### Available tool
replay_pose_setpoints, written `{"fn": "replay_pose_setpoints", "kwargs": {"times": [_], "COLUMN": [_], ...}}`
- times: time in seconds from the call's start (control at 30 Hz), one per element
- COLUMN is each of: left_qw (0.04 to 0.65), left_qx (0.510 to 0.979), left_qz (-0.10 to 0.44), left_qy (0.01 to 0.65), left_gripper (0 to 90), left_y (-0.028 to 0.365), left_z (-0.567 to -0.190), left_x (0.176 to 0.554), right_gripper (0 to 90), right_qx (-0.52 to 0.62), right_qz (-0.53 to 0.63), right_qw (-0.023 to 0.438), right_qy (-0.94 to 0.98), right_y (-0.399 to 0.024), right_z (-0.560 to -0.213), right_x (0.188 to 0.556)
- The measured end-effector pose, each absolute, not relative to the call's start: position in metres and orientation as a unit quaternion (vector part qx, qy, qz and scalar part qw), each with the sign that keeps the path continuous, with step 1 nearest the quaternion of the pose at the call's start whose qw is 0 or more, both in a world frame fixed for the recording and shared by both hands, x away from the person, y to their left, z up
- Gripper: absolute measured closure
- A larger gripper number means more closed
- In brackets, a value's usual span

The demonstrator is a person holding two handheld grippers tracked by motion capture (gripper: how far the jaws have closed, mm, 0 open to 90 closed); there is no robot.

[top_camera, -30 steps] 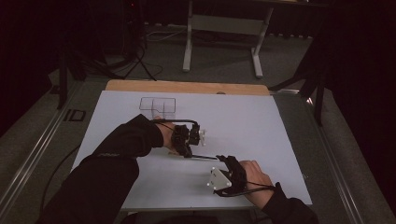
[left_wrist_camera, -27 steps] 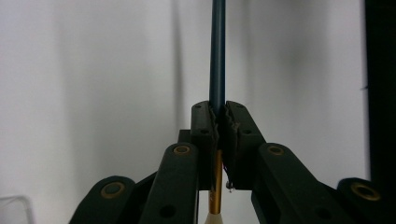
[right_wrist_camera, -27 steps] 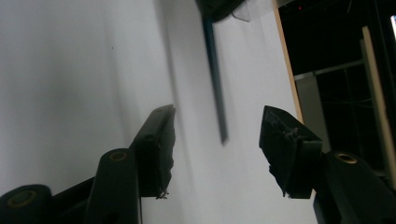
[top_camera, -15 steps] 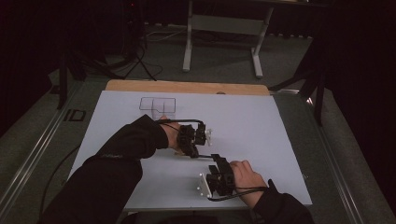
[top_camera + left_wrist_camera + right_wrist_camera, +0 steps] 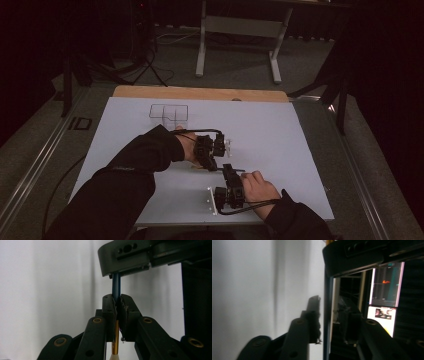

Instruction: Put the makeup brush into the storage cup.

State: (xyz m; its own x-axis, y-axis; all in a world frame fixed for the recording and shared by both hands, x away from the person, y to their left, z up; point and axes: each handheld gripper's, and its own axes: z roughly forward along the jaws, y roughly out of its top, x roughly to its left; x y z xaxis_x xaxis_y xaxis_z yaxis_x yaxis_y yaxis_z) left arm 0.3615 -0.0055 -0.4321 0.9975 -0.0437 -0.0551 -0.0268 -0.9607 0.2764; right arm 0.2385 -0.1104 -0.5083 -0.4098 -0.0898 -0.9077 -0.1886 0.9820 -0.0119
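My left gripper (image 5: 117,302) is shut on a thin rod (image 5: 116,286) with a blue shaft, a gold ferrule and a white end near the camera. In the high view this gripper (image 5: 212,162) sits mid-table, pointing toward the near edge. The right gripper (image 5: 227,172) meets it from the near side. In the right gripper view the blue rod (image 5: 328,322) stands between my right gripper's (image 5: 329,303) jaws. They have just been closing, and a slit of light still shows beside the rod. The left gripper's body (image 5: 362,260) hangs across the top.
A clear compartment box (image 5: 170,112) stands at the back left of the white table (image 5: 280,130). A wooden strip (image 5: 200,93) runs along the far edge. A lit screen (image 5: 387,290) shows beyond the right gripper. A table frame (image 5: 240,30) stands on the floor behind.
The right hand has shifted left and lower, bringing its gripper under the left gripper's tip, and its jaws have narrowed around the rod. The left arm has stayed put.
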Motion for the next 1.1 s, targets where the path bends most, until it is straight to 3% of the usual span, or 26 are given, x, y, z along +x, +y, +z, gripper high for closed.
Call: {"fn": "replay_pose_setpoints", "kwargs": {"times": [0.2, 0.5, 0.6, 0.73, 0.77, 0.83, 1.1], "left_qw": [0.143, 0.15, 0.169, 0.195, 0.198, 0.201, 0.256], "left_qx": [0.989, 0.988, 0.985, 0.981, 0.98, 0.98, 0.966], "left_qz": [-0.03, -0.047, -0.029, -0.015, -0.011, -0.007, 0.003], "left_qy": [-0.012, -0.004, -0.02, -0.01, -0.006, 0.003, 0.041], "left_gripper": [83.2, 83.0, 81.9, 67.3, 58.9, 51.3, 36.0], "left_y": [-0.004, -0.002, 0.001, 0.007, 0.008, 0.01, 0.025], "left_z": [-0.432, -0.432, -0.431, -0.426, -0.425, -0.422, -0.404], "left_x": [0.363, 0.367, 0.366, 0.368, 0.368, 0.368, 0.369], "right_gripper": [81.5, 83.8, 84.1, 84.1, 84.1, 84.2, 84.4], "right_qx": [-0.084, -0.079, -0.069, -0.052, -0.045, -0.031, 0.001], "right_qz": [0.042, 0.051, 0.06, 0.07, 0.075, 0.083, 0.102], "right_qw": [0.536, 0.538, 0.535, 0.522, 0.515, 0.506, 0.482], "right_qy": [0.839, 0.837, 0.84, 0.849, 0.853, 0.858, 0.87], "right_y": [-0.112, -0.113, -0.114, -0.118, -0.12, -0.122, -0.128], "right_z": [-0.511, -0.509, -0.508, -0.504, -0.503, -0.501, -0.494], "right_x": [0.242, 0.243, 0.244, 0.247, 0.248, 0.249, 0.253]}}
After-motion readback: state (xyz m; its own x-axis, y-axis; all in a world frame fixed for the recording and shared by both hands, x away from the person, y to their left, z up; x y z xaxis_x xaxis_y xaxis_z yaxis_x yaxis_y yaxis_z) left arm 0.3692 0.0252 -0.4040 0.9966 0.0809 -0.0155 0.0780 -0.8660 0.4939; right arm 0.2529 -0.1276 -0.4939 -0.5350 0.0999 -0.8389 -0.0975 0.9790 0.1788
